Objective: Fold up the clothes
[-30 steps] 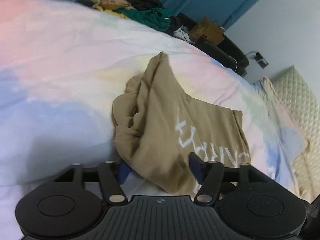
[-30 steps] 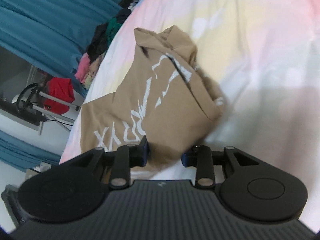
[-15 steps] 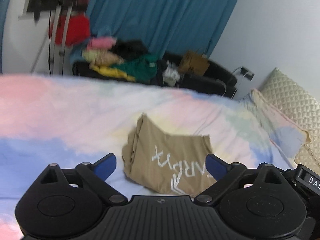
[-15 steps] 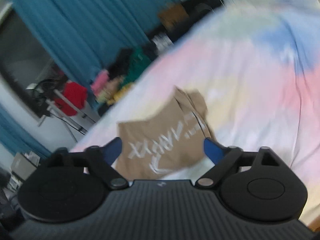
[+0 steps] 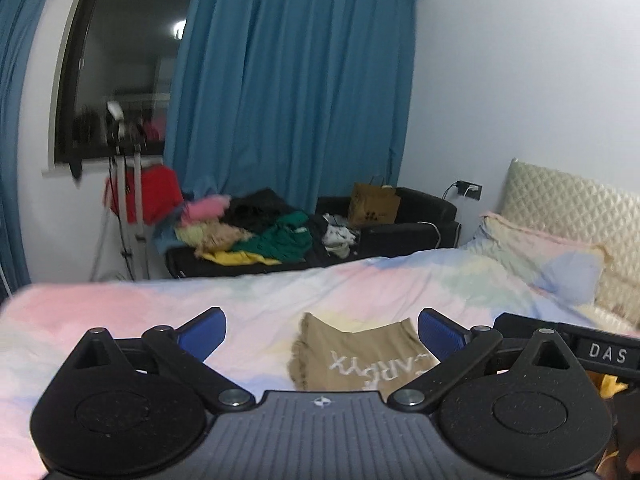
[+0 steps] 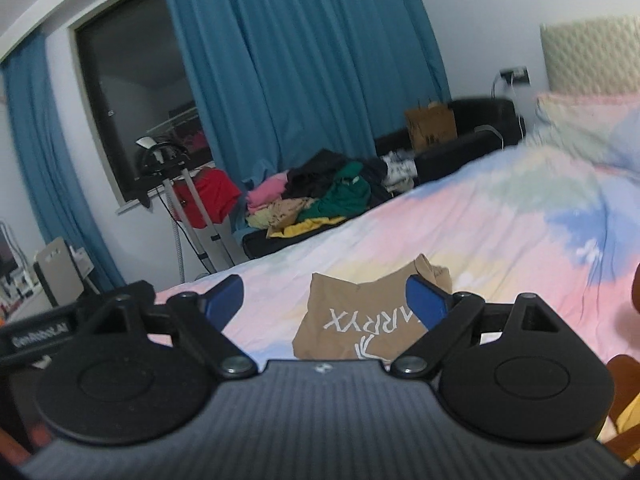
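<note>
The tan T-shirt [image 5: 356,354] lies folded on the bedspread [image 5: 120,312], soft and light; both the left gripper [image 5: 322,330] and right gripper [image 6: 325,294] stand wide and empty; best gripped at a folded edge.

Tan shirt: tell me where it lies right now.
The tan shirt lies folded on the pastel bedspread, low and central in both wrist views, framed between each open claw's blue fingers, untouched.

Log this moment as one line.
left gripper open | right gripper open | tan shirt folded on bed, released
</note>
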Tool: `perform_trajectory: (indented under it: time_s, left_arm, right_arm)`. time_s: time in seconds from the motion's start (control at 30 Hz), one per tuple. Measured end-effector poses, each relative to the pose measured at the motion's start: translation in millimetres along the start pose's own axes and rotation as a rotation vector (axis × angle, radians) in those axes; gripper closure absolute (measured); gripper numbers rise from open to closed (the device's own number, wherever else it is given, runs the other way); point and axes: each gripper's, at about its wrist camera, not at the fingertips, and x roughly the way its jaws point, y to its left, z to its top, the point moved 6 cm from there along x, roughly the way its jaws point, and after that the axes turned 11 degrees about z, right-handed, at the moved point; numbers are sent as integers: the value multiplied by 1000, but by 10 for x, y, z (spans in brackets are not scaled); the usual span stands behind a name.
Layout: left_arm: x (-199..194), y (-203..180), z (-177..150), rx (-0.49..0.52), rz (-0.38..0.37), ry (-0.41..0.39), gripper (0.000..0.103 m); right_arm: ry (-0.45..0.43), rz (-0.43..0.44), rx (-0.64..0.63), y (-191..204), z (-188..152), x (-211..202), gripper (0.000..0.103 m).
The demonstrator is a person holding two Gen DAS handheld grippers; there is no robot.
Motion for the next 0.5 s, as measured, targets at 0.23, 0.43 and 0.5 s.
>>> perform_trajectory:
  time_s: [0.23, 0.43, 0.5]
  left_arm:
    - [-231, 132, -215, 10, 9, -6, 0]
    - [-177, 206, -482, 16, 18, 1, 0]
    - [-155, 230, -549, 21, 28, 4, 0]
  right_arm:
    - [-5, -9, -74, 129, -272, -63, 13]
    - [-10, -16, -137, 241, -504, -117, 13]
    - [-4, -27, -153, 244, -589, -87, 13]
